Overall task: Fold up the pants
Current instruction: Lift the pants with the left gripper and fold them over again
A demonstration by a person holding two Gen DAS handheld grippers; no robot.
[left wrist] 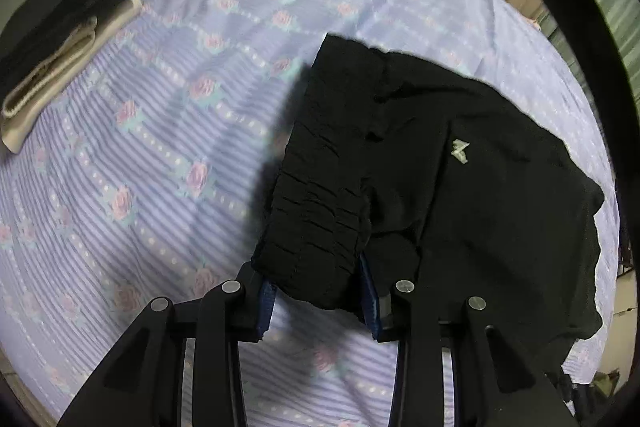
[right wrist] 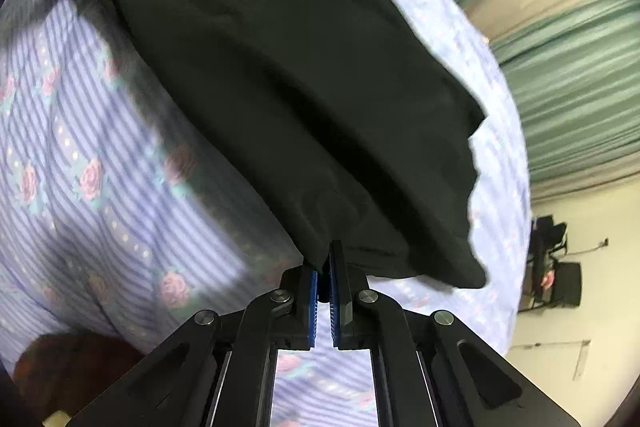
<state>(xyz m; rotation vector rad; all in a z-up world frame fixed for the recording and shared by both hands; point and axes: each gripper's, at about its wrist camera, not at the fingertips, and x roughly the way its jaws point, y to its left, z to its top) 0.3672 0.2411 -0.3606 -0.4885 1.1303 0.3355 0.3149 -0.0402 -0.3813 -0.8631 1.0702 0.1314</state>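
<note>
Pants (left wrist: 460,163) on bedsheet (left wrist: 160,147), waistband pinched in left tool (left wrist: 318,301), hem in clamped right tool (right wrist: 323,279), legs' ends unseen.

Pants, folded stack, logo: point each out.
pants (right wrist: 300,99), right wrist view, middle of the black cloth
folded stack (left wrist: 60,39), left wrist view, dark top layer
logo (left wrist: 459,151), left wrist view, pale mark's middle

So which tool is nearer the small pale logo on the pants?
Left. The left tool grips the gathered waistband near the logo; the right tool pinches the far edge.
</note>
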